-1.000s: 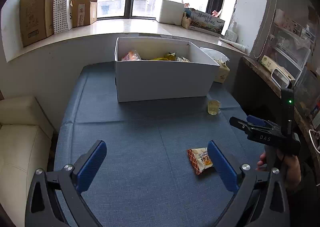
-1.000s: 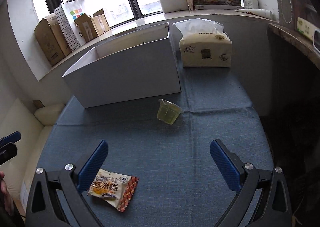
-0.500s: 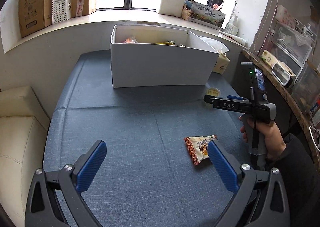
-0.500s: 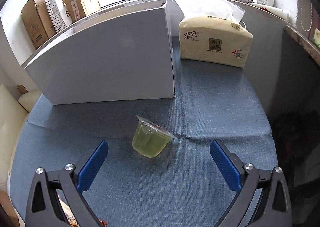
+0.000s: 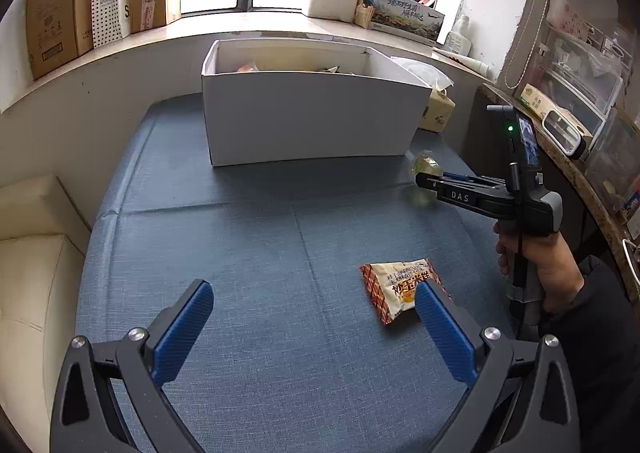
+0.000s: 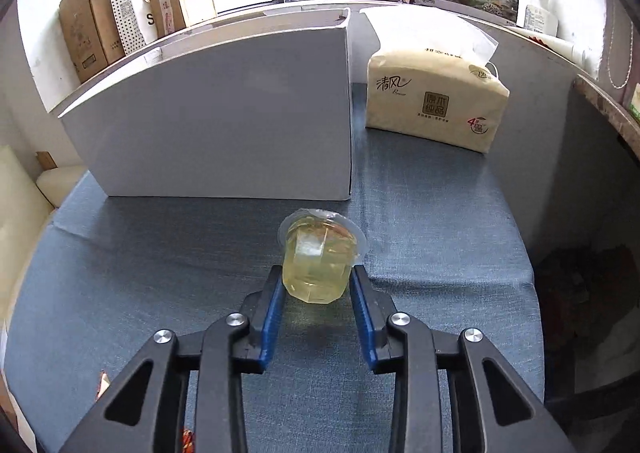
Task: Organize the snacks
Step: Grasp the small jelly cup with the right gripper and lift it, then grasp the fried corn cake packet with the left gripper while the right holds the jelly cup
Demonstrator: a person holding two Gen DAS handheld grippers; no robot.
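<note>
A clear jelly cup with yellowish filling lies tipped on the blue tablecloth, just in front of the white box's right corner. My right gripper is closing on it, and both blue pads press its sides. In the left wrist view the same gripper reaches in from the right with the cup at its tip. An orange-and-white snack packet lies flat beside the right finger of my left gripper, which hangs open over bare cloth. Snacks show inside the white box.
A tissue pack stands to the right of the box. A person's hand holds the right gripper's handle. Cardboard boxes line the window sill, a cream seat adjoins the table's left, and cluttered shelves stand to the right.
My right gripper moved forward up to the jelly cup and its fingers went from wide open to clamped on it. My left gripper stayed open and barely shifted.
</note>
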